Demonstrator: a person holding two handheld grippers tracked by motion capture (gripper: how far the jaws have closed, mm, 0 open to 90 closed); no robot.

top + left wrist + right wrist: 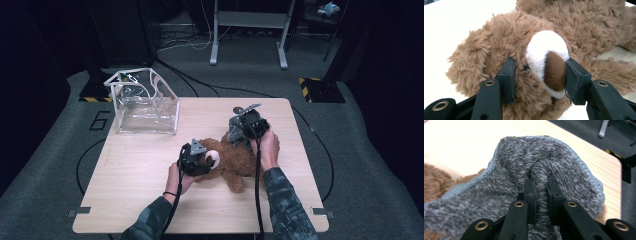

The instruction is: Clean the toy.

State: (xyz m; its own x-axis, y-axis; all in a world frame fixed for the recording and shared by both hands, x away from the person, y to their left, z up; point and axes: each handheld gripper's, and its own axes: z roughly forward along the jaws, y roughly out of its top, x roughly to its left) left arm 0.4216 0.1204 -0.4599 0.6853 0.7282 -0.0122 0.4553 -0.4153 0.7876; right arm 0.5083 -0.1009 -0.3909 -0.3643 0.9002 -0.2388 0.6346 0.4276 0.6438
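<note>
Brown teddy bear lies mid-table, grey fleece garment over its far end. Left gripper clamps bear's white muzzle; right gripper pinches fold of fleece. Risk: thin fold may slip free if pulled hard, or bear drags along. Clear plastic bag stands well apart, far left corner of table.

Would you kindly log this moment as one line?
left gripper: shut on bear snout | right gripper: shut on grey cloth | bag: untouched
</note>
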